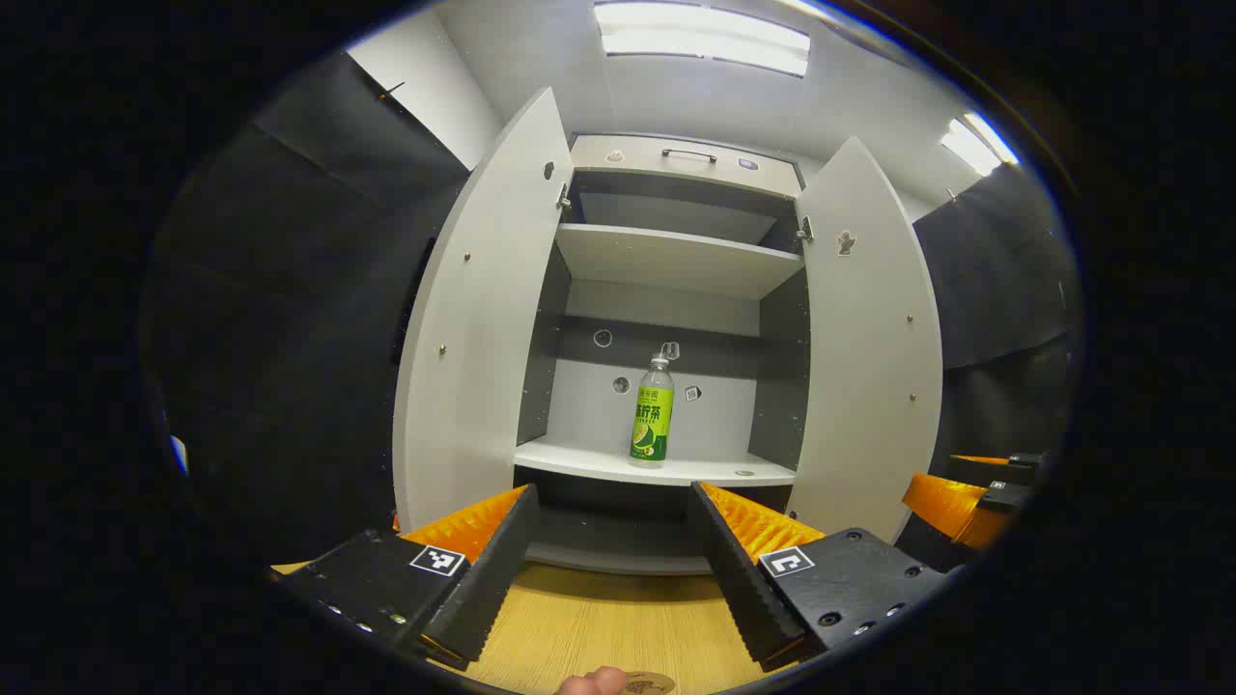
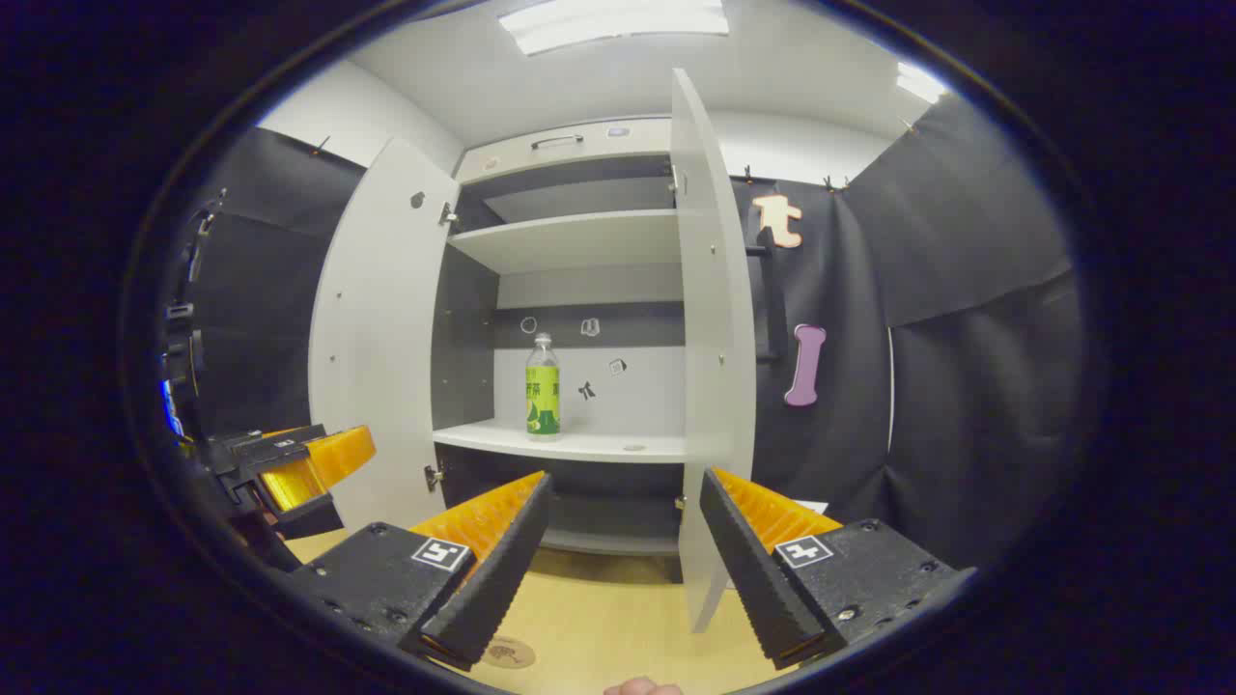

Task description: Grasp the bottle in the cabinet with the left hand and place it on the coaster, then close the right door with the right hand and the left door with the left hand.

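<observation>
The cabinet (image 1: 676, 256) stands with both doors open, giving access. The bottle (image 1: 653, 412) stands upright on its lower shelf (image 1: 579, 456). Your 2 grippers, left gripper (image 1: 611, 569) and right gripper (image 2: 623, 560), hold fingers wide, empty; coaster (image 2: 509, 653) waits below.

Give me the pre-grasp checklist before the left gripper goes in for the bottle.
1. Left gripper open, holding nothing: ok.
2. Bottle upright on the cabinet shelf: ok.
3. Left door and right door swung open, path free: ok.
4. Coaster bare on the table: ok.
5. Right gripper open, off to the side: ok.
6. Bottle cap tight: cannot tell.
</observation>
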The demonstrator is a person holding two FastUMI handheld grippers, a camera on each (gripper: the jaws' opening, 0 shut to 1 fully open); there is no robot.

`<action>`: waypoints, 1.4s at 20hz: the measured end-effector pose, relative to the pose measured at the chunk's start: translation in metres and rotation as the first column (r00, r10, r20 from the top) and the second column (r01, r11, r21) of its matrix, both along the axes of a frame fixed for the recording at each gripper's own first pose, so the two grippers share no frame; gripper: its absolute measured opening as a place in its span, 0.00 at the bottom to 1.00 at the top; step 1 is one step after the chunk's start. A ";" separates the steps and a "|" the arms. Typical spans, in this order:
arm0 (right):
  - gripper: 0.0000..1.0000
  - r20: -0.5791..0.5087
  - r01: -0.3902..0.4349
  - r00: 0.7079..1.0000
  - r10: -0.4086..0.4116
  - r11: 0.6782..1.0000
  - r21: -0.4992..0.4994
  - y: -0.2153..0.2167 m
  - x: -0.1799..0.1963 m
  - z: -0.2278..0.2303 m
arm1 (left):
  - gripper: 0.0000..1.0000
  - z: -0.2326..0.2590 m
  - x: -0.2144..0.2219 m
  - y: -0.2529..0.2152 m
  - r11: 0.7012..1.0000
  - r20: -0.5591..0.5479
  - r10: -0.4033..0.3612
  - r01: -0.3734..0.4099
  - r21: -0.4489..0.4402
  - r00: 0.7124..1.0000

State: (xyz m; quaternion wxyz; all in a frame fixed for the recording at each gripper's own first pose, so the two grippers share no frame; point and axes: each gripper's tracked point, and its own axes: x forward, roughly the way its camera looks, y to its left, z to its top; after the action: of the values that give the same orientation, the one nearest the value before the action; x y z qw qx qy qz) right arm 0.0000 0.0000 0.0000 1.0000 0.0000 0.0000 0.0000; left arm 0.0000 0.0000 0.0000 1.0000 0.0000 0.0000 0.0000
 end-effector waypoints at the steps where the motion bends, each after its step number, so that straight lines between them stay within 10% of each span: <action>1: 1.00 -0.002 0.001 1.000 -0.001 1.000 -0.001 0.000 0.000 0.000 | 0.95 0.001 -0.001 -0.001 1.000 0.003 0.001 -0.001 0.000 1.000; 15: 1.00 -0.019 -0.028 0.999 0.028 1.000 0.003 0.002 0.001 -0.001 | 0.99 0.004 -0.006 0.009 0.999 0.013 0.043 -0.043 0.020 0.999; 28: 1.00 -0.028 -0.011 1.000 0.011 1.000 0.008 -0.004 0.002 -0.001 | 0.94 0.009 0.103 -0.031 0.984 -0.064 -0.176 0.174 -0.037 0.982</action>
State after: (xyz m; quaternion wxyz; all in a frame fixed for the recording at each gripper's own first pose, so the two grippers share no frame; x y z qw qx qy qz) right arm 0.0022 -0.0041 -0.0007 0.9999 0.0037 0.0142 0.0057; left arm 0.1032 -0.0314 0.0087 0.9954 -0.0157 0.0335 -0.0881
